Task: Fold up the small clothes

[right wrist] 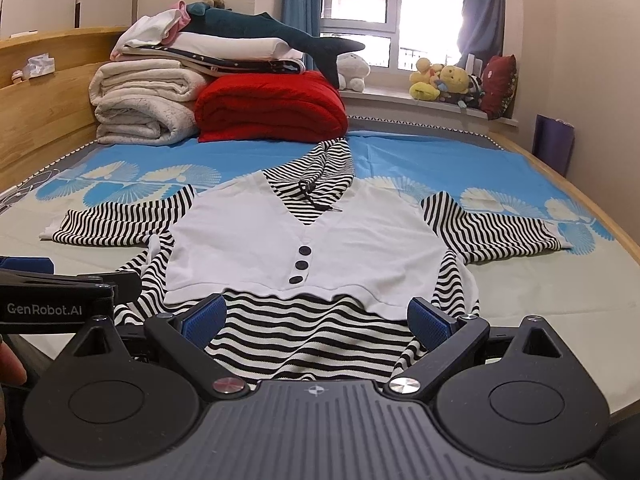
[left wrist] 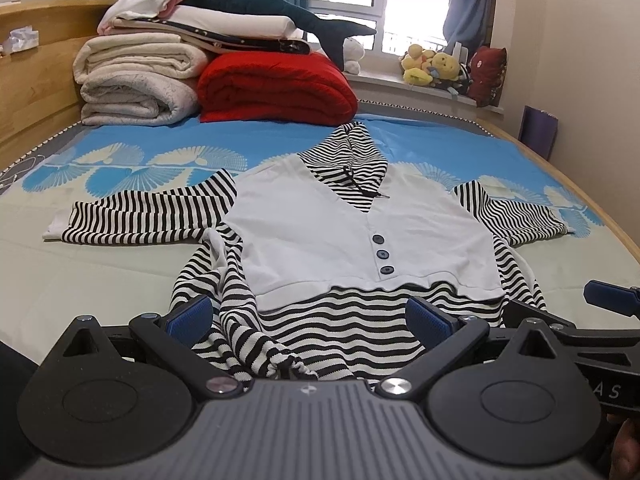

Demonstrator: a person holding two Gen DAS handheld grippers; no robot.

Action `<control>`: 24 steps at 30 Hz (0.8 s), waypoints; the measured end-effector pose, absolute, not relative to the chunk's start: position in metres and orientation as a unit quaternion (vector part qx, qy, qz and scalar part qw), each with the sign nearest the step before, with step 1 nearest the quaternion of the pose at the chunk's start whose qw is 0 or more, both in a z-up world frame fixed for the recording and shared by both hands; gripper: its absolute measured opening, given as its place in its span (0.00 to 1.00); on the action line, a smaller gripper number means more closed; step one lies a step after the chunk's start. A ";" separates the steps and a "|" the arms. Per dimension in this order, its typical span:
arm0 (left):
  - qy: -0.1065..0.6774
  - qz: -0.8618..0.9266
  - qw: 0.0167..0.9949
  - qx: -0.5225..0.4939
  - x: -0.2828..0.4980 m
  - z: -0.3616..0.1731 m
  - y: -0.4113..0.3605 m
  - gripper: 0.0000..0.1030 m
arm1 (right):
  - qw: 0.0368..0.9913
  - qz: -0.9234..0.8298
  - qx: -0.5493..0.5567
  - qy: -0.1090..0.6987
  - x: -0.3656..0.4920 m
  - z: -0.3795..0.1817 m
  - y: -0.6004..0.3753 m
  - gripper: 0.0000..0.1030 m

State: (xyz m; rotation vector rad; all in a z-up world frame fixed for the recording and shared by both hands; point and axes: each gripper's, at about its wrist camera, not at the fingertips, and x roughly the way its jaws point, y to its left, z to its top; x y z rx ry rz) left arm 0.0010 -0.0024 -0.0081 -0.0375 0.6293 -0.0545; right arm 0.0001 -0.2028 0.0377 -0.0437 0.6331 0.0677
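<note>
A small black-and-white striped hooded top with a white vest front and three dark buttons (left wrist: 352,240) lies face up on the bed, sleeves spread to both sides, hood pointing away; it also shows in the right wrist view (right wrist: 304,240). Its bottom hem is bunched and rumpled at the near left. My left gripper (left wrist: 308,316) is open, fingers straddling the near hem just above the fabric. My right gripper (right wrist: 316,318) is open over the hem's right part. Each gripper shows at the edge of the other's view, the right one (left wrist: 608,300) and the left one (right wrist: 48,280).
The bed (left wrist: 100,264) has a blue and pale patterned sheet. Folded white blankets (left wrist: 136,80) and a red blanket (left wrist: 276,88) are stacked at the far end, with a plush shark (left wrist: 280,12) on top. Soft toys (left wrist: 436,66) sit on the windowsill. Wooden bed frame at left and right.
</note>
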 end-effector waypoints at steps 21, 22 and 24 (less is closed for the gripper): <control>0.311 -0.026 0.950 -0.016 0.001 -0.010 -0.003 0.99 | 0.949 0.033 -0.023 0.313 0.001 0.039 -0.203 0.94; 0.312 -0.026 0.950 -0.016 0.001 -0.010 -0.003 0.99 | 0.949 0.033 -0.023 0.313 0.002 0.039 -0.203 0.94; 0.312 -0.026 0.950 -0.016 0.000 -0.010 -0.003 0.99 | 0.949 0.032 -0.024 0.314 0.001 0.038 -0.204 0.94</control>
